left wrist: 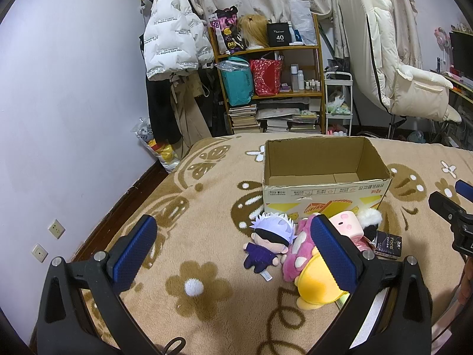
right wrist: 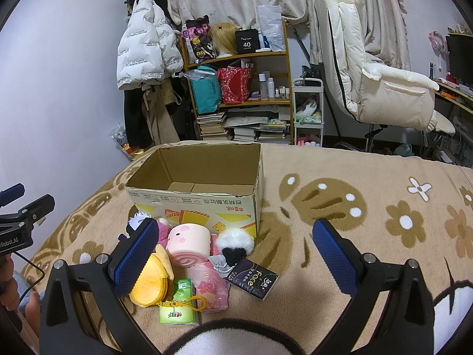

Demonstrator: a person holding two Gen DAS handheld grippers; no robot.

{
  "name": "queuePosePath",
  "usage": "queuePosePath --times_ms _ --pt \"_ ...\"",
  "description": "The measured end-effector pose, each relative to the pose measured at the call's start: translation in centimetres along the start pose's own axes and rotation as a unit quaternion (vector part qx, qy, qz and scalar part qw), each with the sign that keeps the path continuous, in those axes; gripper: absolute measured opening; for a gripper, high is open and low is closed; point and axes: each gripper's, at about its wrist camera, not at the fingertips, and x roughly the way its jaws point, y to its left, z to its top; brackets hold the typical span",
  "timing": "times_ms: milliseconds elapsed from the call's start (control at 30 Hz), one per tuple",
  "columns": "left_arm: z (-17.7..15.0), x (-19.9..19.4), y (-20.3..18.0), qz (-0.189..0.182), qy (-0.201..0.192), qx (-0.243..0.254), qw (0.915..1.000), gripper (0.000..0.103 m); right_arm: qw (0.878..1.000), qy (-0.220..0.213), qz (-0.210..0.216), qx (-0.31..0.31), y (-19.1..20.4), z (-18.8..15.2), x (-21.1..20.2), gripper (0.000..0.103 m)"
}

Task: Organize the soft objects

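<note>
Left wrist view: my left gripper (left wrist: 233, 250) and right gripper (right wrist: 235, 254) both hang spread, holding nothing. I count one cardboard box (right wrist: 195, 207), one white-haired doll (left wrist: 270, 241) before it, two tissue packs.

- Partly hidden behind the right jaw of the left gripper (left wrist: 233, 250): yellow plush (left wrist: 317, 285) and pink spotted plush (left wrist: 298, 251), outlines incomplete.
- Tucked behind the left jaw of the right gripper (right wrist: 235, 253): white-haired doll (right wrist: 139, 220), only a tuft and a dark edge showing.
- Half covered by the pink roll plush (right wrist: 189, 244), ahead between the jaws: pink packet (right wrist: 211, 288), contents blurred.
- Too small to read: print on the cardboard box (right wrist: 207, 204) front.
- Cut off at the picture's edge, beyond the right jaw in the left wrist view: the other gripper, fingertips only partly seen.
- Cropped at the bottom edge, between the jaws: white patch of the blanket (right wrist: 224, 343).
</note>
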Motion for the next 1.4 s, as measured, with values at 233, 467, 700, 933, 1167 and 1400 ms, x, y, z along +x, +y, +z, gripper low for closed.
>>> queuePosePath --times_ms 233,467,700,933,1167,1400 --pt "-0.1 0.1 -0.1 0.001 0.003 0.0 1.0 0.103 1.0 0.001 0.0 0.001 0.0 0.1 0.0 0.103" --pt "-0.3 0.6 -0.1 -0.001 0.012 0.001 0.9999 0.103 1.0 0.003 -0.001 0.0 0.1 0.3 0.1 0.103" --pt "0.0 1.5 -0.5 -0.021 0.029 -0.008 0.9993 0.103 1.0 0.016 -0.008 0.003 -0.1 0.0 0.7 0.103" --pt "0.6 3.2 -0.9 -0.017 0.055 0.0 0.9983 0.103 0.999 0.032 0.008 0.02 -0.8 0.2 2.5 0.103" --pt "1.2 6.0 -0.9 -0.018 0.086 -0.003 0.9962 0.103 0.998 0.057 0.002 0.015 -0.6 0.0 4.3 0.103" --pt "0.9 9.1 -1.7 -0.028 0.123 0.003 0.992 0.103 0.996 0.089 -0.001 0.023 -1.2 0.1 6.3 0.103"
